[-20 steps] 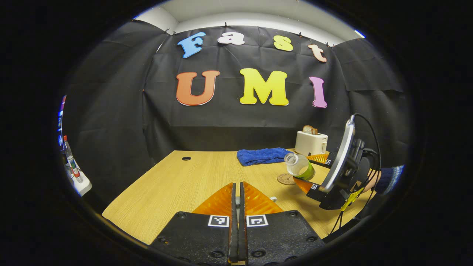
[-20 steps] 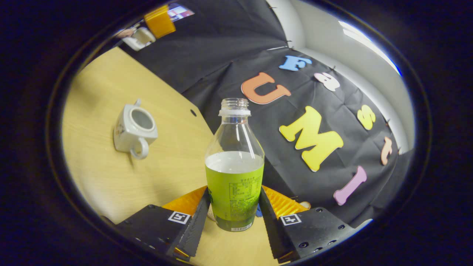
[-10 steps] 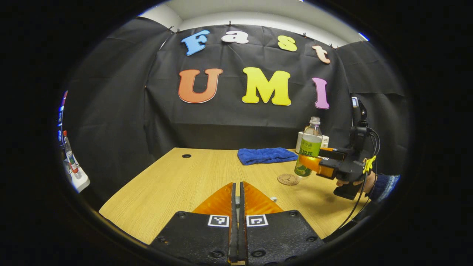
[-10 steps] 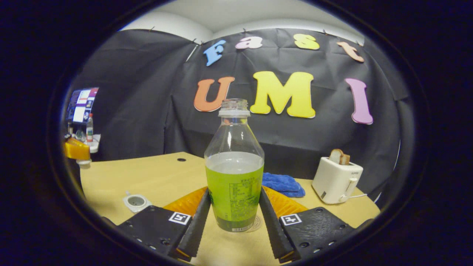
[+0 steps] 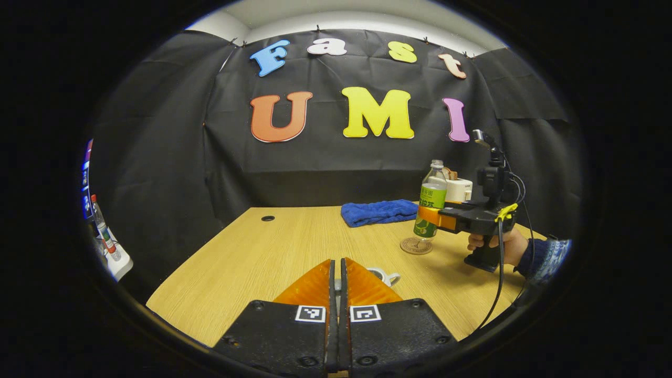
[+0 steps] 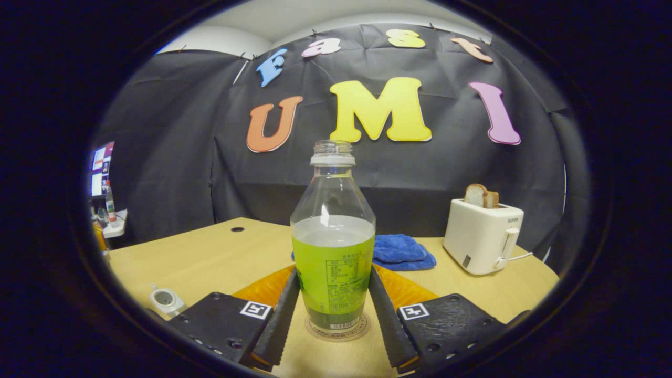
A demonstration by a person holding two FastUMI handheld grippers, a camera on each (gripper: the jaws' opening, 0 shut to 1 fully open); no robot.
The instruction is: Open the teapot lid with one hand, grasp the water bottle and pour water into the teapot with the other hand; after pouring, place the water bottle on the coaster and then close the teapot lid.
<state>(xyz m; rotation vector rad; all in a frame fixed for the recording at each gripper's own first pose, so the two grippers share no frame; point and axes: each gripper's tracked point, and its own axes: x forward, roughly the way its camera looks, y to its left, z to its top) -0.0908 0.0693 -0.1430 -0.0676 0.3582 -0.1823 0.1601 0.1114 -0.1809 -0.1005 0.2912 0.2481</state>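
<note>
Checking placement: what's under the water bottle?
The round coaster lies under the water bottle, its rim showing around the base. Its middle is covered. The right gripper grips the bottle.

I count one water bottle (image 6: 333, 247), one coaster (image 5: 416, 245), one teapot (image 6: 167, 301), one blue cloth (image 5: 379, 212), one toaster (image 6: 483, 237), two tools: left (image 5: 338, 294), right (image 6: 333, 310).

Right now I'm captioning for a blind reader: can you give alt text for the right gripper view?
The right gripper clamps an upright, uncapped clear plastic bottle with a green label, its base on a round brown coaster on the light wooden table. Behind are a crumpled blue towel and a white toaster holding bread; a white teapot sits open at left.
</note>
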